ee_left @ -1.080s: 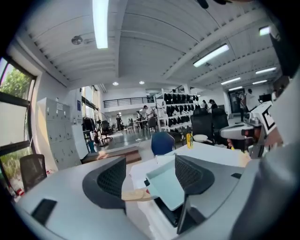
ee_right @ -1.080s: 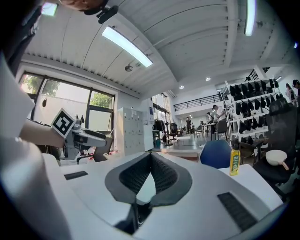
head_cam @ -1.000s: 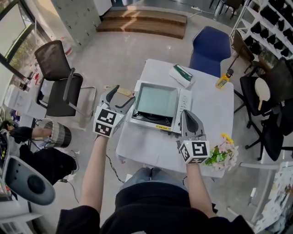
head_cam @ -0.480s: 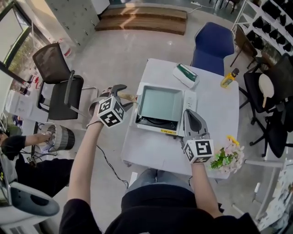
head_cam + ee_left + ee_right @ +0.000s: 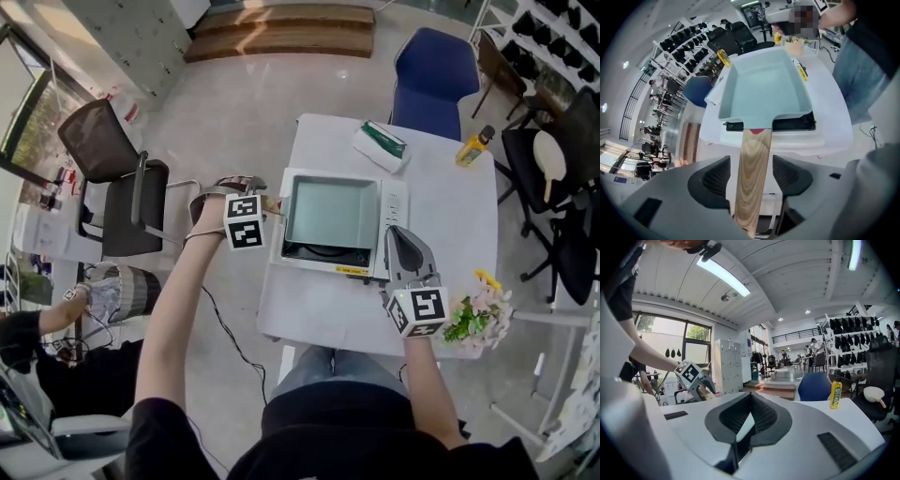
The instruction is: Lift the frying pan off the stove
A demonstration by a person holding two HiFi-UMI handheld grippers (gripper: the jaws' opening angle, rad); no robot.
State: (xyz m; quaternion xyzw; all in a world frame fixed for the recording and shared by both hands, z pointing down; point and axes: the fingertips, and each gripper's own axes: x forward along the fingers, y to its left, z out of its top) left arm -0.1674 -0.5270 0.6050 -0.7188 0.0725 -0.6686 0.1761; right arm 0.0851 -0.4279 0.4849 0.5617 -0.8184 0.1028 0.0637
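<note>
A square pale-teal frying pan (image 5: 330, 212) sits on a portable gas stove (image 5: 391, 208) on the white table (image 5: 319, 314). Its wooden handle (image 5: 273, 202) sticks out to the left over the table edge. My left gripper (image 5: 265, 200) is at that handle. In the left gripper view the handle (image 5: 752, 154) runs between the dark pads (image 5: 716, 180), with a gap on each side, up to the pan (image 5: 766, 86). The jaws are closing. My right gripper (image 5: 398, 236) rests on the table right of the stove, its jaws (image 5: 750, 413) shut and empty.
A green-and-white packet (image 5: 380, 147) and a yellow bottle (image 5: 473, 147) lie at the table's far side. A bunch of flowers (image 5: 478, 319) is by my right hand. A blue chair (image 5: 433, 75) stands behind the table, a black office chair (image 5: 122, 187) to the left.
My left gripper has moved up from beside the stove's left front and turned onto the pan's handle, which now lies between its jaws. The right gripper has stayed put.
</note>
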